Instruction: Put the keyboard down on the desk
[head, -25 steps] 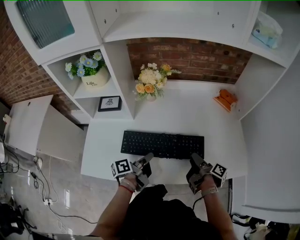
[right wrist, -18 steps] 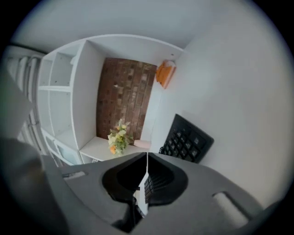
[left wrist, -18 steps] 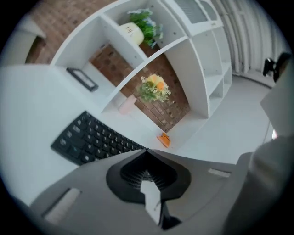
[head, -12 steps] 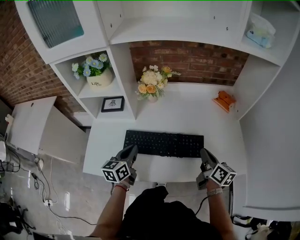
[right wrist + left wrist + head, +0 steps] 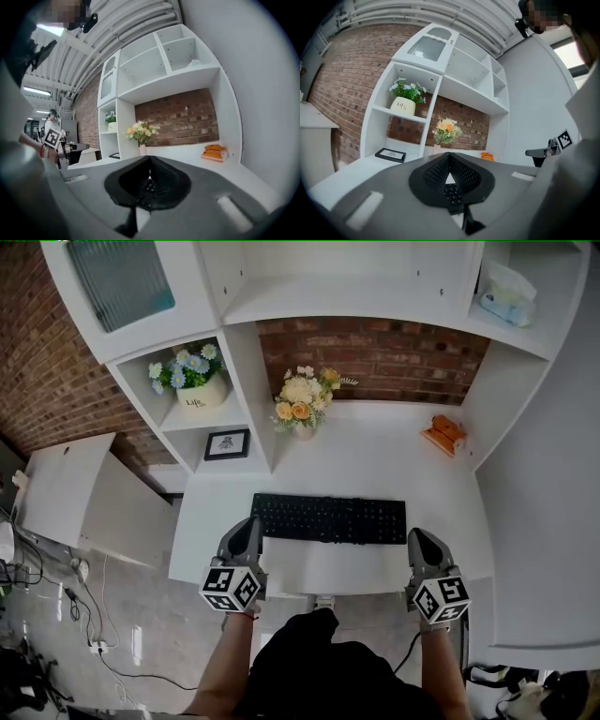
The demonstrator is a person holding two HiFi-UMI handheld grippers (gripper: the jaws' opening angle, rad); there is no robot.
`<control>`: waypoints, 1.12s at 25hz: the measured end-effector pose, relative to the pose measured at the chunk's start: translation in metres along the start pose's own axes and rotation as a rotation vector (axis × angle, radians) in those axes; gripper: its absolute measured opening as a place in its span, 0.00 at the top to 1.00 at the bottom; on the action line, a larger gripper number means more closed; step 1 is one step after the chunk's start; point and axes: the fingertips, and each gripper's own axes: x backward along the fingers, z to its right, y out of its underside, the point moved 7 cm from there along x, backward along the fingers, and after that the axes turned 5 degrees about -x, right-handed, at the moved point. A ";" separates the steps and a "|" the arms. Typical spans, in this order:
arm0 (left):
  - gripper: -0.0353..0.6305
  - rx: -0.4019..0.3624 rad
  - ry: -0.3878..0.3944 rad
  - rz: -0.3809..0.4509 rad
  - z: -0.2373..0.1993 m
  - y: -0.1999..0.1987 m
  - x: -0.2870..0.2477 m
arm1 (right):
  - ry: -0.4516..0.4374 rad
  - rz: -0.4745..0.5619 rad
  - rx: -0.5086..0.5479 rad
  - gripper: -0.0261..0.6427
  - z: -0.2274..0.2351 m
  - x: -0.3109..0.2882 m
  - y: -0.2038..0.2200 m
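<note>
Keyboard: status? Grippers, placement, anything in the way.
Left gripper and right gripper shut, empty, at near edge of desk. Keyboard flat on it, not held. Vase of flowers and orange item behind it, apart.

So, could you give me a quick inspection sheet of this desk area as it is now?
Surface: white desk, mostly bare.
Job's things: black keyboard lies flat near the desk's front edge.
Clutter: flower vase and orange object at the back; framed picture, potted flowers, tissue box on shelves.
Grippers: left gripper and right gripper both shut, empty, near the keyboard's front corners.
Cables: cables on the floor, left.
Surroundings: brick wall, white shelving.
</note>
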 end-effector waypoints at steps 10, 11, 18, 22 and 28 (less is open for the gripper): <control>0.95 0.016 0.000 0.024 0.006 -0.007 0.025 | 0.005 0.057 0.038 0.96 -0.018 0.029 -0.010; 0.95 0.018 0.001 0.027 0.006 -0.008 0.028 | 0.006 0.061 0.043 0.96 -0.020 0.032 -0.011; 0.95 0.025 0.008 0.048 0.008 -0.013 0.051 | 0.008 0.098 0.092 0.96 -0.034 0.053 -0.017; 0.95 0.026 0.011 0.051 0.009 -0.013 0.065 | 0.011 0.111 0.099 0.96 -0.042 0.063 -0.018; 0.95 0.035 0.014 0.052 0.010 -0.012 0.084 | 0.022 0.118 0.104 0.96 -0.053 0.078 -0.016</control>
